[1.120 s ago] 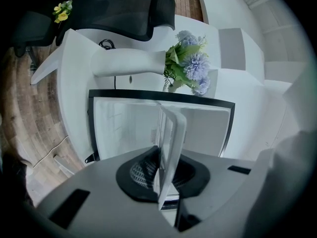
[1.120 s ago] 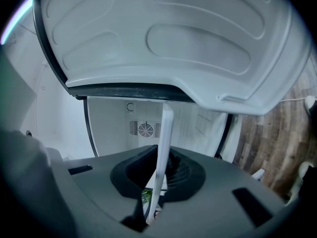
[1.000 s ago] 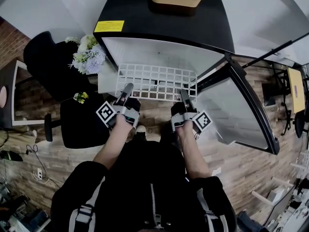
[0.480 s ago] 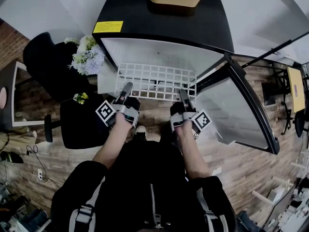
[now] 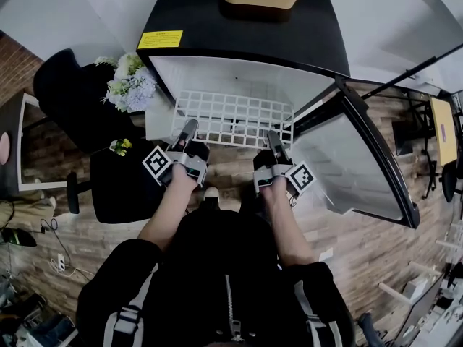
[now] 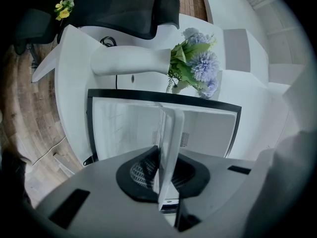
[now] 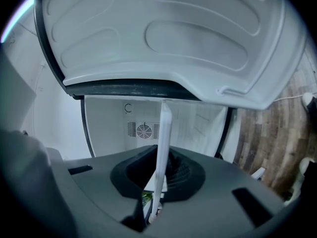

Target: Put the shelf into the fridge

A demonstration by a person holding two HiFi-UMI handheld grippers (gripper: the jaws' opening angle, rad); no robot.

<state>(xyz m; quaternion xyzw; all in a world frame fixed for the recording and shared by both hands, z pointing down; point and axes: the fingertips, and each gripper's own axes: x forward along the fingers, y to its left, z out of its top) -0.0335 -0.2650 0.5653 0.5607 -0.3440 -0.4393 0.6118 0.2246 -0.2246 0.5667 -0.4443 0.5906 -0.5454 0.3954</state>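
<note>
Shelf [image 5: 233, 119] edges slightly further up-frame, now half inside the fridge [image 5: 246, 45] opening at frame centre. Left gripper [image 5: 188, 132] & right gripper [image 5: 275, 142] each clamp tight on its near edge. Risk: uneven push skews it, jamming vs side walls.

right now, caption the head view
Left hand-held gripper and right hand-held gripper hold a white wire-grid shelf at the open black fridge.

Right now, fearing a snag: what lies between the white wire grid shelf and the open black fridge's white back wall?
Nothing: the right gripper view shows bare cavity from the white wire shelf to the back wall.
</note>
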